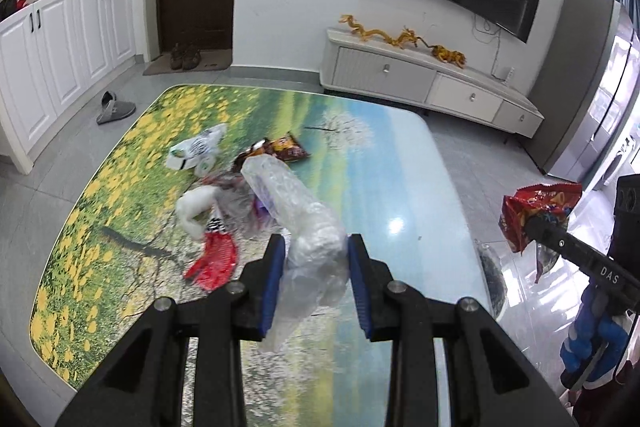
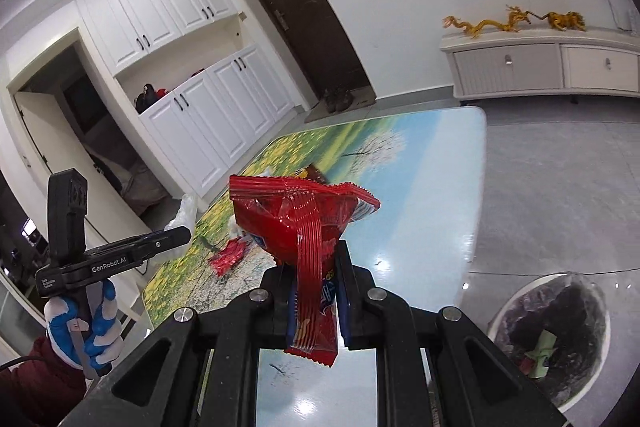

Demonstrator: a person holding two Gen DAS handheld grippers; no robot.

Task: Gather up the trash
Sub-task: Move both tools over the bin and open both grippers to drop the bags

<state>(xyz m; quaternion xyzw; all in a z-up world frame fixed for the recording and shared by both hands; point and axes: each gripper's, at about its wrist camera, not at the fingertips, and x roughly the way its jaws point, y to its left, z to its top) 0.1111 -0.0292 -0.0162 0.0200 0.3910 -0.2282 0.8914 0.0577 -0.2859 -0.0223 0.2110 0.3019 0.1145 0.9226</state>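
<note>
Both claws loaded. My left gripper (image 1: 316, 255) is pinched on a crumpled clear plastic wrap (image 1: 298, 223); pads press both its sides and the wad sticks up past the tips, clear of the table. My right gripper (image 2: 316, 287) is clamped nearly flat on a red snack bag (image 2: 308, 227), whose open top flares above the jaws and whose tail hangs below. From the left cam that same bag shows off the table's right edge.

The bin (image 2: 548, 339) sits on the floor just beside the table's near right corner, dark liner, some scraps already inside. So part of the job looks done, my guess.

Still on the table (image 1: 400, 195), mid-left cluster: a red wrapper (image 1: 212, 263), white crumpled paper (image 1: 196, 207), thin clear film next to it, a white printed bag (image 1: 196, 151), an orange-brown snack packet (image 1: 280, 147) farthest out. All close together, some touching.

Judgement: roughly midway. Next is dropping both loads into the bin, then more trips for the cluster.

Beyond: a TV cabinet (image 1: 420, 79), a slipper (image 1: 114, 107) on the floor.
</note>
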